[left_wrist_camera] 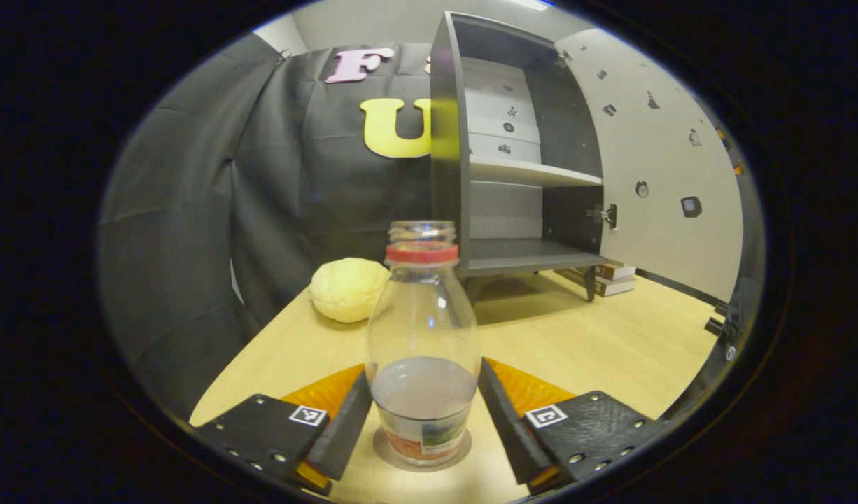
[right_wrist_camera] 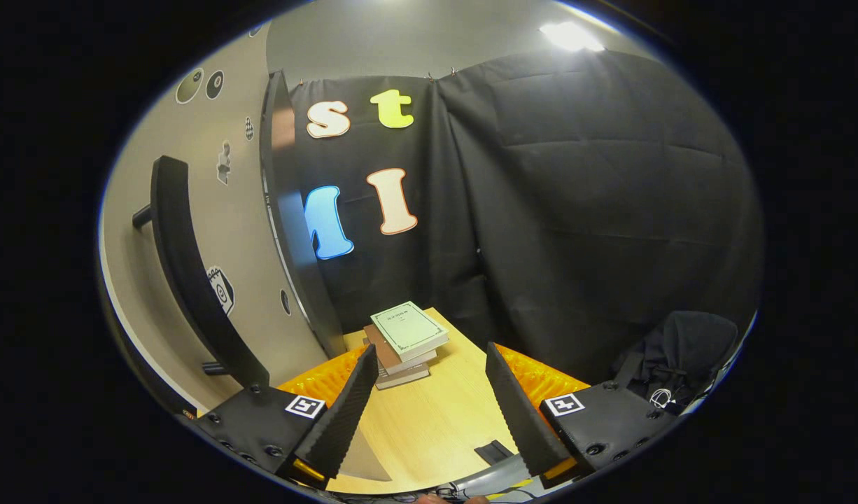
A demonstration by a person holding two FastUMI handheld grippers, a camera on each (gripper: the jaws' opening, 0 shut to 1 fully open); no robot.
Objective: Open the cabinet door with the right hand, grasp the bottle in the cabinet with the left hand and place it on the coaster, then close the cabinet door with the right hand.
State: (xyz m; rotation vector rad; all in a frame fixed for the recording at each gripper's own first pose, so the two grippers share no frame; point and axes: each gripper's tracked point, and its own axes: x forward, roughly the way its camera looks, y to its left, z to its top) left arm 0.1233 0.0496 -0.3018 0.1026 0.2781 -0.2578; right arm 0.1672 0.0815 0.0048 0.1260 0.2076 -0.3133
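- On the table (left_wrist_camera: pixel 611 336), toward its back, stands the cabinet (left_wrist_camera: pixel 446 154), dark-framed with pale shelves, raised on short legs; its compartments look bare.
- Its door (left_wrist_camera: pixel 667 175) is swung wide open to the right in the left gripper view, the inner face dotted with small stickers and a hinge showing at its near edge.
- From the right gripper view the door (right_wrist_camera: pixel 191 210) fills the left side, seen from its outer face, with a long dark handle (right_wrist_camera: pixel 184 273) running down it just beside that gripper.
- Books (right_wrist_camera: pixel 404 339) lie stacked on the table past the door's edge, a pale green cover on top; the same stack (left_wrist_camera: pixel 614 276) shows beside the cabinet's right leg in the left gripper view.
- A pale yellow bun (left_wrist_camera: pixel 348 288) sits on the table left of the cabinet, behind the bottle.
- The bottle (left_wrist_camera: pixel 423 350) is out of the cabinet, upright, clear, with a red ring at its uncapped neck and some dark liquid low inside.
- It stands on the coaster (left_wrist_camera: pixel 460 451), a round disc whose rim shows around its base.
- The left gripper (left_wrist_camera: pixel 423 413) brackets the bottle, fingers close on either side of its lower body; whether they press on it I cannot tell.
- The right gripper (right_wrist_camera: pixel 429 409) is spread wide and holds nothing, bare tabletop between its fingers.
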